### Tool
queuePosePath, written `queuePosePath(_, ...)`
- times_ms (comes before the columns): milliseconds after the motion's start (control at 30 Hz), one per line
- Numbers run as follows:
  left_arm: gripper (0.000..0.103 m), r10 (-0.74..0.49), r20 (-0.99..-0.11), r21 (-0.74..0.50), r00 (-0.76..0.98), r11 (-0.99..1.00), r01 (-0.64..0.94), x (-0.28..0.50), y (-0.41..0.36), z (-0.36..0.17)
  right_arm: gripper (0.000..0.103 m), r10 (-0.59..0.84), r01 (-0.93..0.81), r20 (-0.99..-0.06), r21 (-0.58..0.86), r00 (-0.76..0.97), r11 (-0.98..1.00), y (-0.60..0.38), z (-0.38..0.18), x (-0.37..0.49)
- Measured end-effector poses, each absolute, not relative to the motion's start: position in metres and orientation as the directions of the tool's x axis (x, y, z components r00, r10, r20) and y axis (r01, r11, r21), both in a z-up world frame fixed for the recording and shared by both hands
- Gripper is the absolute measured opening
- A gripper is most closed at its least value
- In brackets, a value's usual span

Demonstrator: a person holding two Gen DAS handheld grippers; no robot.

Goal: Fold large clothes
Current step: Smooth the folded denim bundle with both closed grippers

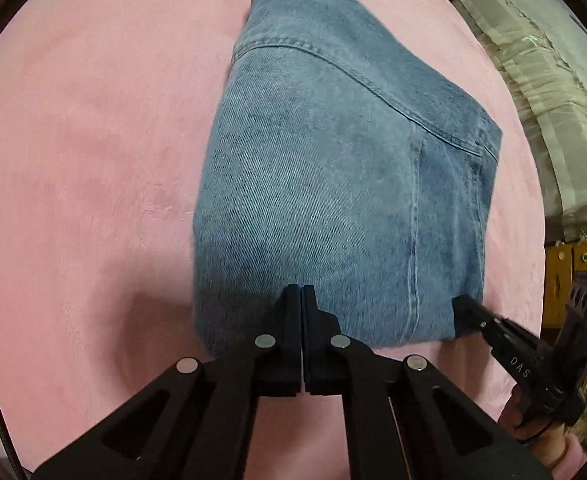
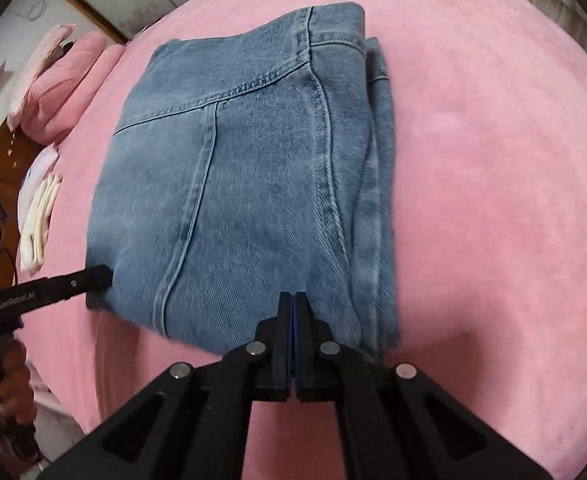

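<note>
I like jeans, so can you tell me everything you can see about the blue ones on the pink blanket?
The jeans are faded blue denim with stitched seams, folded into a thick, flat stack whose layered edges show along one side. They lie on the fuzzy pink blanket. The left claw and the right claw, both shut, meet their near edge.

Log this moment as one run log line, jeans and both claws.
item: folded blue jeans on pink blanket | left claw: shut at near edge | right claw: shut at near edge | stage: folded stack
</note>
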State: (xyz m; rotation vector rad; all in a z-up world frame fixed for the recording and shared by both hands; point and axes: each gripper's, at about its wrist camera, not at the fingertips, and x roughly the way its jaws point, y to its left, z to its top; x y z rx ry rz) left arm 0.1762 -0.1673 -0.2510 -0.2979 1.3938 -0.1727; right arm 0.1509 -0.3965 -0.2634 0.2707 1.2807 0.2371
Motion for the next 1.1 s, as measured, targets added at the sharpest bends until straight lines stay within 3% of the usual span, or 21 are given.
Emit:
queuePosePath(100, 0.001, -0.283, -0.935, -0.287, 0.216, 0.958, 0.015, 0.176, -0.176, -0.237, 0.0, 0.26, -0.046, -0.901, 0.26, 0.347, 0.965, -0.379, -0.239, 0.152)
queuePosePath(233, 0.001, -0.285, -0.929, -0.28, 0.234, 0.958, 0.057, 0.202, -0.19, -0.244, 0.0, 0.499, -0.089, -0.77, 0.509, 0.397, 0.856, -0.349, -0.241, 0.175)
queuePosePath(500, 0.001, -0.412, -0.863, -0.419, 0.292, 0.907, 0.041, 0.309, -0.196, -0.266, 0.0, 0.534, -0.015, -0.687, 0.607, 0.493, 0.794, -0.327, -0.278, 0.271)
queuePosePath(667, 0.001, -0.449, -0.828, -0.468, 0.337, 0.883, 0.027, 0.355, -0.2, -0.275, 0.0, 0.507, 0.026, -0.683, 0.608, 0.525, 0.793, -0.341, -0.29, 0.328)
queuePosePath(767, 0.001, -0.398, -0.841, -0.423, 0.367, 0.906, 0.016, 0.373, -0.204, -0.279, 0.0, 0.413, 0.019, -0.734, 0.501, 0.539, 0.865, -0.349, -0.283, 0.348)
queuePosePath(867, 0.001, -0.334, -0.845, -0.391, 0.417, 0.919, -0.055, 0.382, -0.191, -0.272, 0.0, 0.395, 0.047, -0.75, 0.492, 0.53, 0.869, -0.374, -0.277, 0.342)
queuePosePath(967, 0.001, -0.324, -0.84, -0.392, 0.435, 0.917, -0.074, 0.39, -0.171, -0.266, 0.0, 0.243, 0.104, -0.797, 0.356, 0.553, 0.929, -0.388, -0.264, 0.335)
queuePosePath(1100, 0.001, -0.335, -0.853, -0.375, 0.401, 0.927, -0.024, 0.379, -0.168, -0.262, 0.0, 0.287, 0.124, -0.794, 0.41, 0.536, 0.904, -0.4, -0.259, 0.318)
